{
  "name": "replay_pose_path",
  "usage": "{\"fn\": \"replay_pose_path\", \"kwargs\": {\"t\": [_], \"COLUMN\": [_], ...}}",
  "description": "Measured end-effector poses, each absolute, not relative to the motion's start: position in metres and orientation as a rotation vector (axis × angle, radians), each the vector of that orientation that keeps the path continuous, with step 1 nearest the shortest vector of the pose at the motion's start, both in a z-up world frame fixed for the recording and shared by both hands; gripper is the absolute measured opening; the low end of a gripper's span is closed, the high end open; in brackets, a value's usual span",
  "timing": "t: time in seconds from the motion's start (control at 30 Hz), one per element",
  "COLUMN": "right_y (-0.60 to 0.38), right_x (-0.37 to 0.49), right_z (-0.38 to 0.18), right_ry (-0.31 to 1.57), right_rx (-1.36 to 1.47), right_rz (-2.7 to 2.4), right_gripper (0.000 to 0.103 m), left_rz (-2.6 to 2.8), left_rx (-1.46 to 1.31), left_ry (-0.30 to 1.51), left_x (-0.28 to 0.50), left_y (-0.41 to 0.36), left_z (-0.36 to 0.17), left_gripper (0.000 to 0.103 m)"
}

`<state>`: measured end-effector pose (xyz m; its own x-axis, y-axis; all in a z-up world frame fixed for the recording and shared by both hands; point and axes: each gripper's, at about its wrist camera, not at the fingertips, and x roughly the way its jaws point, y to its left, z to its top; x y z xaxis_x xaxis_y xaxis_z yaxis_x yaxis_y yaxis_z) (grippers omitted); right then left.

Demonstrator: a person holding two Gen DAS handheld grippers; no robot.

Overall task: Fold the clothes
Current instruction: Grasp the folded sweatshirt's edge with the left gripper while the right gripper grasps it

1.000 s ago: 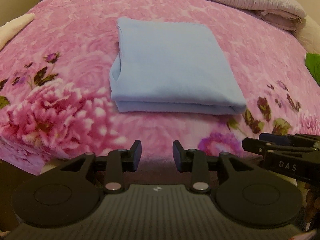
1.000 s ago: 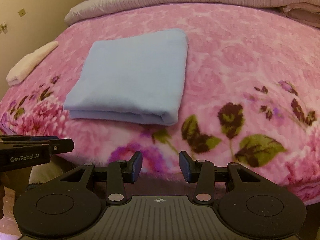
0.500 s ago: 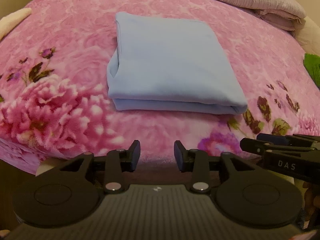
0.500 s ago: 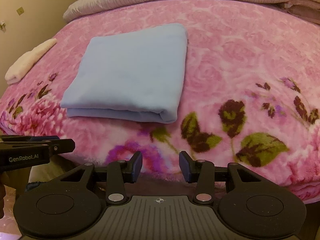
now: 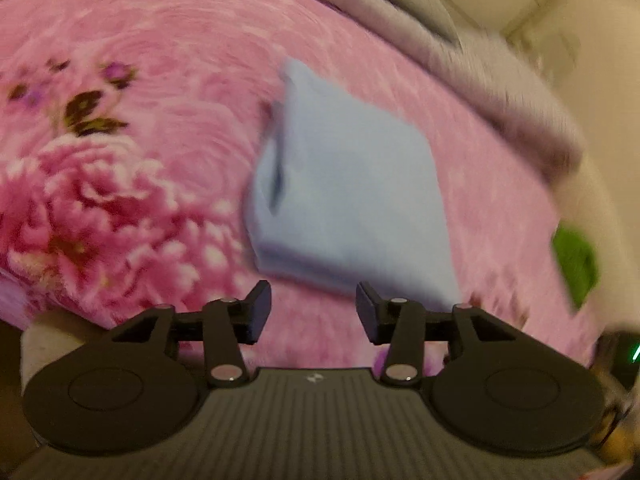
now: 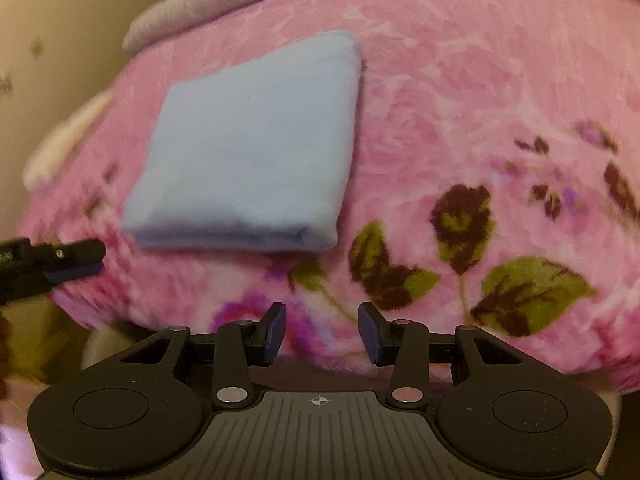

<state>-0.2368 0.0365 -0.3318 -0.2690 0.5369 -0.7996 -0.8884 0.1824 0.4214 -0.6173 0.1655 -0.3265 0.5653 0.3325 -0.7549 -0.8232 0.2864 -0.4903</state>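
Swinging leftward, left claw [image 5: 313, 311] is hovering spread, empty; right claw [image 6: 322, 332] likewise; folded blue garment [image 6: 256, 152] is lying on bed [image 6: 480, 100].

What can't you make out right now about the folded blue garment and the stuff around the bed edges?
- Blue garment: left wrist view is motion-blurred, so its layered open edge is smeared; its underside is hidden in both views.
- Green item: blurred at the right edge of the left wrist view, unidentifiable.
- Pale cloth: blurred at the left of the right wrist view, unidentifiable.
- Left gripper: mostly cut off by the frame edge there.
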Motion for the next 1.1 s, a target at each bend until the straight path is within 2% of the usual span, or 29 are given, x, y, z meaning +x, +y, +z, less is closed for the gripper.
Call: {"fn": "replay_pose_path", "kwargs": {"t": [0.03,0.07,0.13,0.27,0.53,0.8,0.97,1.03,1.1], "right_y": [0.036,0.035,0.036,0.051,0.090,0.127,0.155,0.164,0.174], "right_x": [-0.227,-0.217,-0.198,-0.169,-0.146,-0.142,-0.139,-0.142,-0.147], "right_z": [-0.332,-0.331,-0.330,-0.338,-0.366,-0.377,-0.394,-0.396,-0.397], "right_ry": [1.222,1.260,1.317,1.388,1.491,1.512,1.557,1.541,1.517], "right_rx": [-0.336,-0.260,-0.109,0.058,0.141,0.194,0.280,0.260,0.221], "right_rz": [1.456,1.468,1.469,1.429,1.379,1.431,1.508,1.553,1.601], "right_gripper": [0.052,0.068,0.073,0.073,0.073,0.073,0.073,0.073,0.069], "left_rz": [0.829,0.825,0.817,0.788,0.692,0.587,0.515,0.477,0.445], "left_rx": [-1.029,-1.058,-1.113,-1.218,-1.376,-1.357,-1.315,-1.306,-1.308], "left_ry": [0.555,0.527,0.471,0.397,0.295,0.309,0.336,0.329,0.329], "left_x": [-0.623,-0.628,-0.639,-0.647,-0.634,-0.597,-0.577,-0.575,-0.573], "left_y": [0.172,0.178,0.191,0.218,0.265,0.306,0.317,0.319,0.323], "left_z": [-0.327,-0.328,-0.330,-0.344,-0.386,-0.397,-0.399,-0.403,-0.409], "left_gripper": [0.044,0.044,0.046,0.048,0.050,0.052,0.058,0.055,0.041]}}
